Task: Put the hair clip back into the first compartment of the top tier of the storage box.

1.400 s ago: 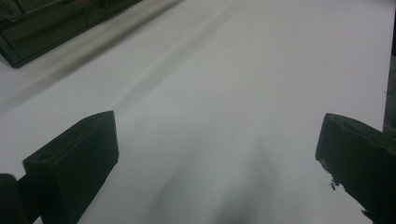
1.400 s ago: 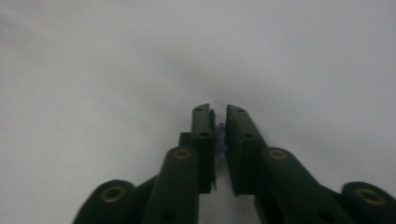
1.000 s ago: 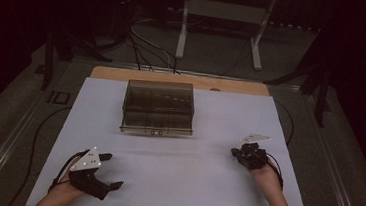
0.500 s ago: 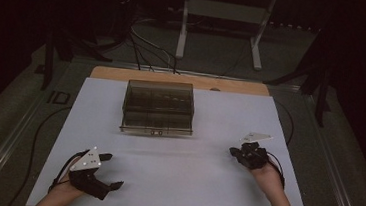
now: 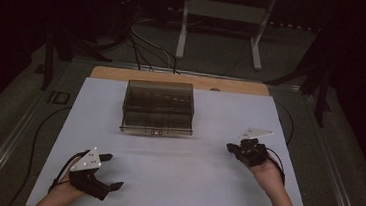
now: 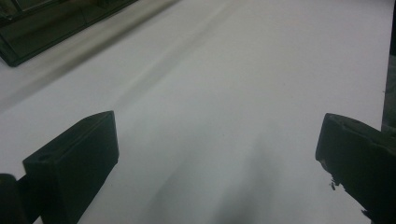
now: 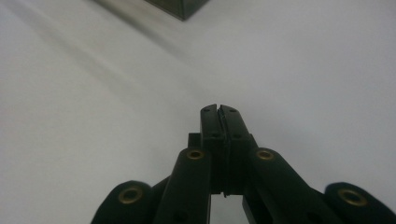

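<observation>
While 1 smoky clear box (image 5: 158, 107) sits at the table's (image 5: 204, 185) far middle, 2 hand-held grippers rest near its front corners. Left hand-held gripper (image 5: 110, 171) spread wide, empty; right hand-held gripper (image 5: 230, 148) clenched on nothing.

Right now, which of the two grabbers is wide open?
The left gripper, near the table's front left: its jaws stand far apart, while the right gripper's are pressed together.

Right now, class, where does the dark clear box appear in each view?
High view: the box sits at upper centre on the white sheet.
Left gripper view: its edge fills the top left corner.
Right gripper view: one corner at top centre.
Shared landmark: the white sheet.
</observation>
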